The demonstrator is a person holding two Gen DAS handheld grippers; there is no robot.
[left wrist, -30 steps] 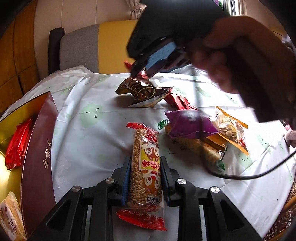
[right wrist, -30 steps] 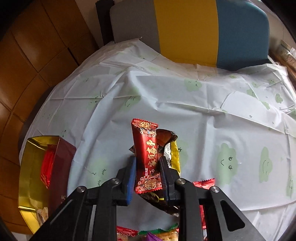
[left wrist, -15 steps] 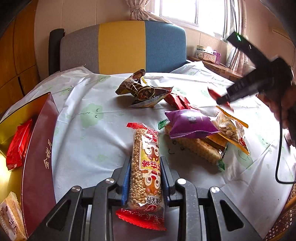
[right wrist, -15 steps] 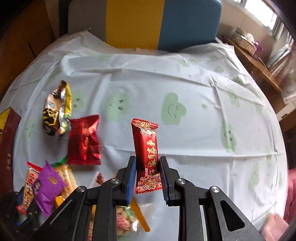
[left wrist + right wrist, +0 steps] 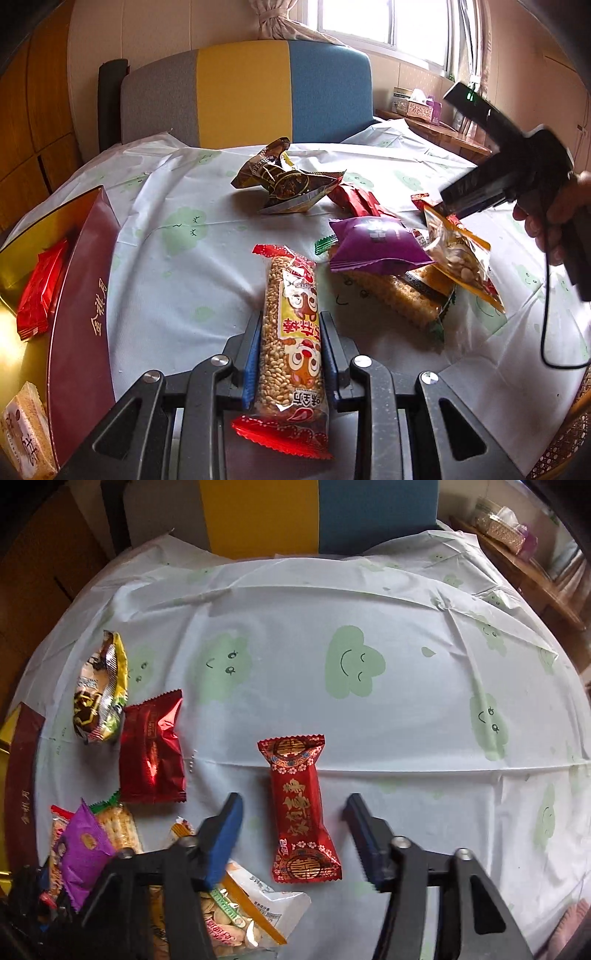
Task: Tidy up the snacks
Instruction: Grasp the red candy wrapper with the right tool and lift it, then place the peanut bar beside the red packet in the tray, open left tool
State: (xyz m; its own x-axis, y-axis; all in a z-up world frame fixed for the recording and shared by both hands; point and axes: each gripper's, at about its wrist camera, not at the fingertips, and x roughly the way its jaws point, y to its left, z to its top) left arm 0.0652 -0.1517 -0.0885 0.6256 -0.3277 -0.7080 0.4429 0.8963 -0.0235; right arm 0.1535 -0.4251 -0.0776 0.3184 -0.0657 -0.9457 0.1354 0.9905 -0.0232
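**Right tool letting go of red candy, left tool gripping puffed-rice bar**

Right tool [image 5: 293,834] is pointing steeply down at the worktop [image 5: 369,709], its jaws having just been opening. They are now standing well apart, with the red candy packet [image 5: 299,808] lying flat on the cloud-print cloth between them, neither pad touching it. So right tool is released.

Left tool [image 5: 290,354] is clenching a puffed-rice bar [image 5: 291,339] in a clear wrapper with red ends, both blue pads pressing on its sides, bar pointing away from the camera above the worktop.

Loose snacks are sitting in a cluster to the left of the red candy: a shiny red foil pack [image 5: 151,753], a brown-gold wrapper [image 5: 101,690] just beyond it and touching its corner, a purple packet [image 5: 83,853] lying on top of a cracker pack [image 5: 118,827], and a clear bag of nuts [image 5: 236,915] under the right tool's left finger.

A dark red box [image 5: 83,302] with gold lining is sitting at the worktop's left edge, holding red packets [image 5: 40,288] and a pale wrapped cake [image 5: 24,435].

A hand [image 5: 554,218] is holding the right tool's grip at the right edge of the left wrist view.
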